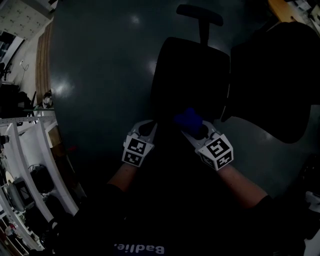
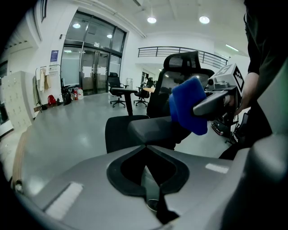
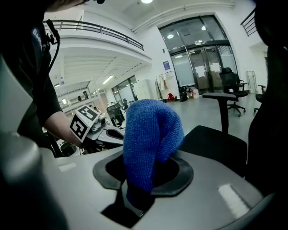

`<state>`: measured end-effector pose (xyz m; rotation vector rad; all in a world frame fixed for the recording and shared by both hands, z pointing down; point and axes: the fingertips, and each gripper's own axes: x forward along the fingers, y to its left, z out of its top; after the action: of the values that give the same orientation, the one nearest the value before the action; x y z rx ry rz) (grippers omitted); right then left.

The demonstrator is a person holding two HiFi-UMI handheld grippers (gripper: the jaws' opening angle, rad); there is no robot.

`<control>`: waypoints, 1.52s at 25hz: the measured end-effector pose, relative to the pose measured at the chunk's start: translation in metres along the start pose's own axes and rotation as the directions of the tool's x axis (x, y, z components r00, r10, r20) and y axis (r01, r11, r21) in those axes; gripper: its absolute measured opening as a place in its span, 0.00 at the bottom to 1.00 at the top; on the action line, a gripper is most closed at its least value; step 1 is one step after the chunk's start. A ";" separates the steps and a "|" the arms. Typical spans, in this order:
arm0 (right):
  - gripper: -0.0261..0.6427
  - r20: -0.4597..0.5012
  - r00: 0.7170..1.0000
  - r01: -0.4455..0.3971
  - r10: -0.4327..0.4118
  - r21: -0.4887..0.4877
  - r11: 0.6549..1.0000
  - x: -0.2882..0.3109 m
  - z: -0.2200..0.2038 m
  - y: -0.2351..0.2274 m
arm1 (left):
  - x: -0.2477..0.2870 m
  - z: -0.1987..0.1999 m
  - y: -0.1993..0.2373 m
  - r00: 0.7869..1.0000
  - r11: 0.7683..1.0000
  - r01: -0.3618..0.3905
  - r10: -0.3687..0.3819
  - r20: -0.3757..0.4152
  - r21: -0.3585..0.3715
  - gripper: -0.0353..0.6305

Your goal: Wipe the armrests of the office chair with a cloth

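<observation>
1. A blue, nubby-textured cloth point(image 3: 150, 130) is clamped in the right gripper point(image 1: 194, 126). The jaws are closed on its lower fold, and the rest bulges up in a rounded hump above them.
2. In the left gripper view the cloth hangs in front of the backrest of a black high-backed office chair point(image 1: 190, 75), at the edge of a dark padded surface point(image 2: 153, 130) of that chair. Whether cloth and pad touch cannot be told.
3. The left gripper point(image 2: 145, 144) has its jaws brought together with nothing between them. It sits just left of the right gripper, at about the same level, and points toward the chair.
4. The head view is dim. The chair's curved black headrest point(image 1: 200, 15) stands on a thin stem above the backrest.
5. The person's bare forearm point(image 1: 242, 182) runs back from the right gripper into a dark sleeve.
6. A glossy grey floor point(image 1: 100, 60) lies under the chair.
7. A second black chair point(image 1: 272, 85) stands close on the right.
8. Tall glass doors point(image 2: 90, 67) and round ceiling lights point(image 2: 151, 19) fill the bright hall behind.
</observation>
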<state>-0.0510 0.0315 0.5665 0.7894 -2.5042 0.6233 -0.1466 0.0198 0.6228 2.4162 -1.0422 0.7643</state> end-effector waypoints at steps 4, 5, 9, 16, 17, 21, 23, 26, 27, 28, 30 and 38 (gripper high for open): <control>0.24 -0.005 0.998 -0.058 0.058 0.006 0.998 0.028 0.013 0.014 | 0.001 0.001 0.000 1.000 1.000 0.012 -0.012 0.008 -0.002 0.08; 0.24 -0.008 0.998 -0.070 0.070 0.005 0.998 0.035 0.016 0.017 | 0.001 0.001 0.000 1.000 1.000 0.016 -0.016 0.009 -0.002 0.08; 0.24 -0.020 0.993 -0.114 0.114 0.000 0.993 0.059 0.029 0.028 | 0.001 0.001 0.001 0.999 0.999 0.033 -0.033 0.011 0.000 0.08; 0.24 -0.049 0.988 -0.149 0.150 0.017 0.989 0.092 0.044 0.043 | 0.002 -0.002 0.003 0.997 0.998 0.066 -0.066 0.031 -0.002 0.08; 0.24 -0.056 0.986 -0.158 0.159 0.010 0.987 0.095 0.046 0.046 | 0.002 -0.002 0.003 0.997 0.998 0.068 -0.068 0.032 -0.003 0.08; 0.24 -0.064 0.976 -0.210 0.208 -0.024 0.977 0.101 0.058 0.063 | 0.004 -0.002 0.003 0.997 0.998 0.068 -0.068 0.036 -0.006 0.08; 0.24 -0.058 0.972 -0.232 0.229 -0.047 0.972 0.099 0.065 0.072 | 0.004 -0.003 0.003 0.997 0.998 0.069 -0.068 0.040 -0.013 0.08; 0.24 -0.030 0.971 -0.237 0.236 -0.076 0.968 0.091 0.082 0.075 | 0.001 -0.001 0.008 0.996 0.998 0.063 -0.061 0.058 -0.029 0.08; 0.24 -0.017 0.973 -0.231 0.230 -0.077 0.970 0.086 0.089 0.073 | -0.001 0.001 0.011 0.996 0.998 0.058 -0.056 0.063 -0.033 0.08; 0.24 -0.003 0.975 -0.221 0.221 -0.073 0.973 0.081 0.095 0.068 | -0.003 0.003 0.014 0.997 0.998 0.050 -0.048 0.066 -0.037 0.08; 0.24 0.028 0.981 -0.190 0.192 -0.051 0.980 0.068 0.105 0.053 | -0.007 0.005 0.023 0.997 0.999 0.030 -0.027 0.068 -0.044 0.08; 0.24 0.137 0.991 0.000 -0.006 0.045 0.999 -0.006 0.118 -0.038 | -0.022 0.025 0.048 0.996 0.997 -0.061 0.064 0.067 -0.043 0.08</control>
<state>-0.0548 -0.0573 0.4794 0.8798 -2.6199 0.6465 -0.1870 -0.0132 0.5968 2.3999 -1.1534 0.6780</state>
